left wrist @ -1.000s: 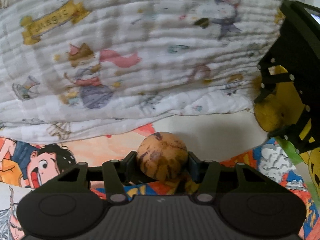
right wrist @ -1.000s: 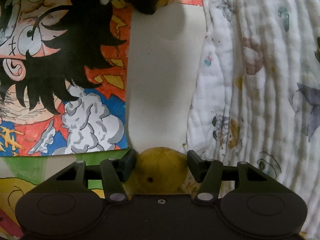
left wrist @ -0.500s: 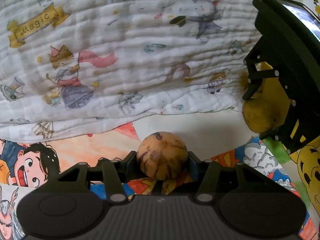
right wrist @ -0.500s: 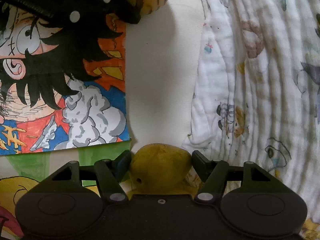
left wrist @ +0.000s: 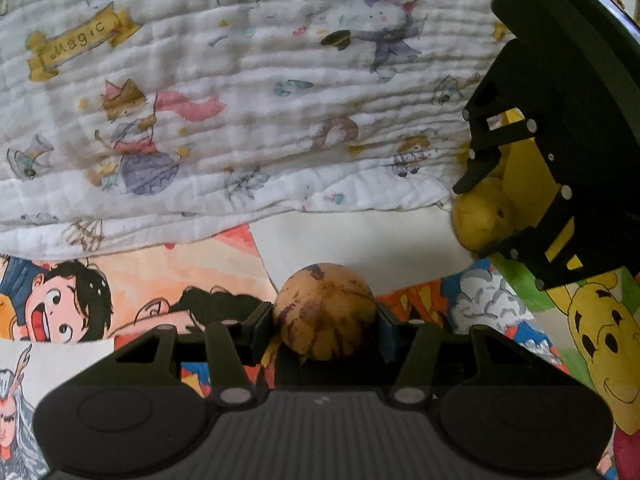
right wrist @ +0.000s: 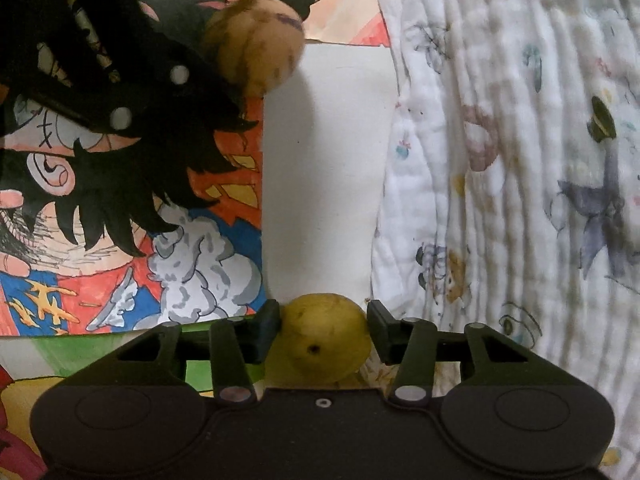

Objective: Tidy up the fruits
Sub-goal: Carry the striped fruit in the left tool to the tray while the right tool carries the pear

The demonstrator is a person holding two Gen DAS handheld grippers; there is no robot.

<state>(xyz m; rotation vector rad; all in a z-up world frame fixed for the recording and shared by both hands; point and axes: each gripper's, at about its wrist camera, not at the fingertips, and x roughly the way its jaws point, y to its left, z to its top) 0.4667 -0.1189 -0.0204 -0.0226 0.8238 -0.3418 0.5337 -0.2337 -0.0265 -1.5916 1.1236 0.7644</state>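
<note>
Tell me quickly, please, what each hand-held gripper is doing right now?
Left hand-held gripper: closed on the brown mottled fruit.
Right hand-held gripper: closed on the yellow fruit.

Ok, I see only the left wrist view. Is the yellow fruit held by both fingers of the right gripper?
Observer: Yes. The right wrist view shows the right gripper with one finger on each side of the yellow fruit.
Operator: What lies ahead of it?
Observer: A bare white sheet, between the comic drawing and the printed blanket.
Operator: And my brown fruit?
Observer: From there, the brown fruit in the left gripper hangs over a black-haired cartoon face.
</note>
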